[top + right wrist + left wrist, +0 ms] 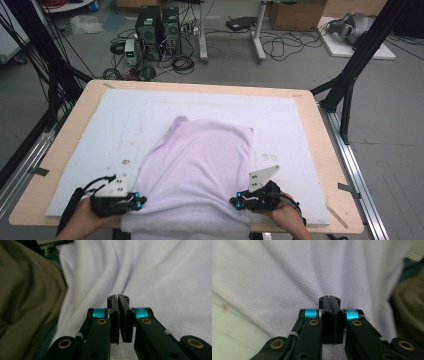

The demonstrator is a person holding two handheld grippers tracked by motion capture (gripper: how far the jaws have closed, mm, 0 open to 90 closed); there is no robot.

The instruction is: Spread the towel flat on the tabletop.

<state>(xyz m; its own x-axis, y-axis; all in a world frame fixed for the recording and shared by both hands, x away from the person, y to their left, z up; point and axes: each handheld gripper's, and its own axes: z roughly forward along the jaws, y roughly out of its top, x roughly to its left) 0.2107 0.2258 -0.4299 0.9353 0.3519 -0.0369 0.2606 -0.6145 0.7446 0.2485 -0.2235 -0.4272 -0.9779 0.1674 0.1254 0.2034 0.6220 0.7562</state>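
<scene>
Pale lilac garment [197, 175] spread on white mat [90, 145] on bench [330, 165], long axis running from near edge toward far edge, narrower end pointed away. Near corners pinched: left gripper [139, 201] clenched on left corner, right gripper [237, 201] clenched on right corner

No text, label, brand or number is legible. The teal band [141, 312] just right of the right gripper's [117, 297] jaws carries small pale print, too blurred to read. The white cloth [200, 165] between the two grippers bears no lettering.
</scene>
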